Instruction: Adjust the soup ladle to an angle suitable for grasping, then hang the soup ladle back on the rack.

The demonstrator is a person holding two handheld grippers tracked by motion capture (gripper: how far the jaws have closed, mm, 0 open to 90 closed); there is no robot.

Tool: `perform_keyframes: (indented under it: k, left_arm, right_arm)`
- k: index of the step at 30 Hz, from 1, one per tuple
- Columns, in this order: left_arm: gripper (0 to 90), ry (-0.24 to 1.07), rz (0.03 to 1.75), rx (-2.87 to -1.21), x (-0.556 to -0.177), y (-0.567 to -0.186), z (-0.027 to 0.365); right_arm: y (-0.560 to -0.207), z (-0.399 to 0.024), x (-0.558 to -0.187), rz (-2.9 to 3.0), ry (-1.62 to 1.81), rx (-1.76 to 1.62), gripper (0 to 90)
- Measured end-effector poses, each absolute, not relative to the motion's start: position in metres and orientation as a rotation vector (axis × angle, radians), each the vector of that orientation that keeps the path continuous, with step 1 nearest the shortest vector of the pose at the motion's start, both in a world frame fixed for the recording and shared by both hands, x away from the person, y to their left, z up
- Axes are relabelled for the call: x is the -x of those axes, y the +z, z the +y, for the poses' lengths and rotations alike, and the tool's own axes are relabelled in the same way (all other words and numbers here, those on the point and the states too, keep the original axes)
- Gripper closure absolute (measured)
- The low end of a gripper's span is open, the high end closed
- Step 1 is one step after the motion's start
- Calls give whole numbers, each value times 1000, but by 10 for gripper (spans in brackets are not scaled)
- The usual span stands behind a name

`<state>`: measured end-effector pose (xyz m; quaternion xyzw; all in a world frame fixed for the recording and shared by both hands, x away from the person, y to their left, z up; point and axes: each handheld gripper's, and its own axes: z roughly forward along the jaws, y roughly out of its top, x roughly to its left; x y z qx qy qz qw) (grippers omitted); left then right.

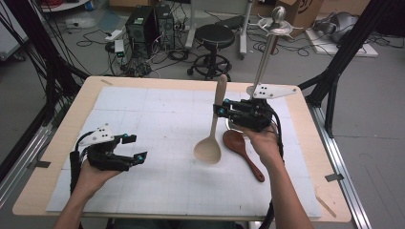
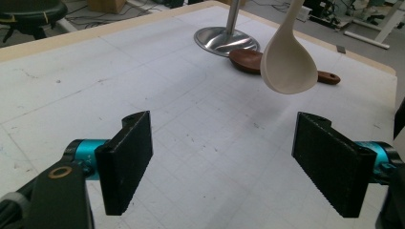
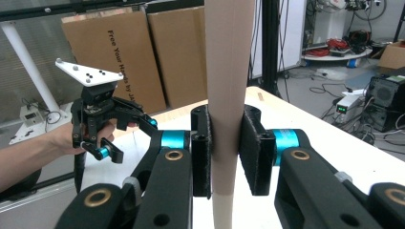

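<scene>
High view, item one: pale wooden spoon (image 1: 213,131), held upright above the table (image 1: 57,143), bowl down, handle clamped in my right gripper (image 1: 224,109). I judged it light, stiff, smooth; mid-handle seemed the surest grip. Left gripper (image 1: 133,148) hovered with jaws apart, nothing between. Dark spoon (image 1: 243,153) lay alongside.

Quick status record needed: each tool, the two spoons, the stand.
right tool: shut on pale wooden spoon handle
pale wooden spoon: lifted off the mat, bowl down, handle up
left tool: open, nothing between the jaws, over the white mat
dark wooden spoon: lying on the mat beside the right hand
metal stand: upright at the far side of the mat
</scene>
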<state>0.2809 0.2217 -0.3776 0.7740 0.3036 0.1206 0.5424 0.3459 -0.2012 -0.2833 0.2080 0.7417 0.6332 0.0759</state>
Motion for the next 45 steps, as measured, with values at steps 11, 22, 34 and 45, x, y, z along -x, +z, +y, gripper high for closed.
perform_keyframes:
  k: [11,22,34,45]
  left_arm:
    - [223,301,732,-1829,-281,-377,225]
    - [220,300,732,-1834,-281,-377,226]
    - [216,296,735,-1829,-280,-377,227]
    - [211,291,745,-1835,-280,-378,226]
  right_arm:
    - [-276,-210,-353,2204,1888,-649,763]
    - [-271,-217,-358,2203,1880,-675,763]
    - [-265,-225,-363,2182,1863,-697,763]
    - [-258,-235,-367,2160,1855,-720,763]
